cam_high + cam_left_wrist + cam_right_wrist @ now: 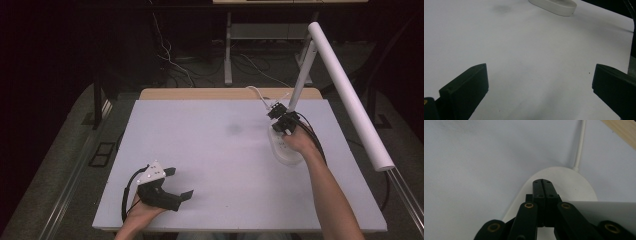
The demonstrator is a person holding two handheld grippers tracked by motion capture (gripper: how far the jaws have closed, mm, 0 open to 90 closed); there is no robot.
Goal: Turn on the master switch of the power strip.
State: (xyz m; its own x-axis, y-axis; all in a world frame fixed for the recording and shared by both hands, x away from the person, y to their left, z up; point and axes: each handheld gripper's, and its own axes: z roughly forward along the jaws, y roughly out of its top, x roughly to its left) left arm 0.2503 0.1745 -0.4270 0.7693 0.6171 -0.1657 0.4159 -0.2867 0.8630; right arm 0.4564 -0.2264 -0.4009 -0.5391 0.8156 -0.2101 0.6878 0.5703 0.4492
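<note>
A white desk lamp stands at the table's right, with an oval base (pixel 289 154), a slanted arm (pixel 303 75) and a long tube head (pixel 350 100). My right gripper (pixel 275 112) is shut, jaws pressed together with nothing between them. In the right gripper view its tips (pixel 542 181) hover over the base (pixel 576 185), near the end where the white cable (pixel 580 145) leaves; whether they touch is unclear. My left gripper (pixel 181 183) rests open near the front left. Its jaws (pixel 540 75) stand wide apart over bare table, and the base (pixel 554 5) lies far ahead.
The white tabletop (pixel 215 145) has a faint dark smudge (pixel 234 128) near its middle. A wooden strip (pixel 200 93) runs along the far edge. Beyond the table, cables (pixel 172 62) and metal legs (pixel 228 50) stand on the dark floor.
</note>
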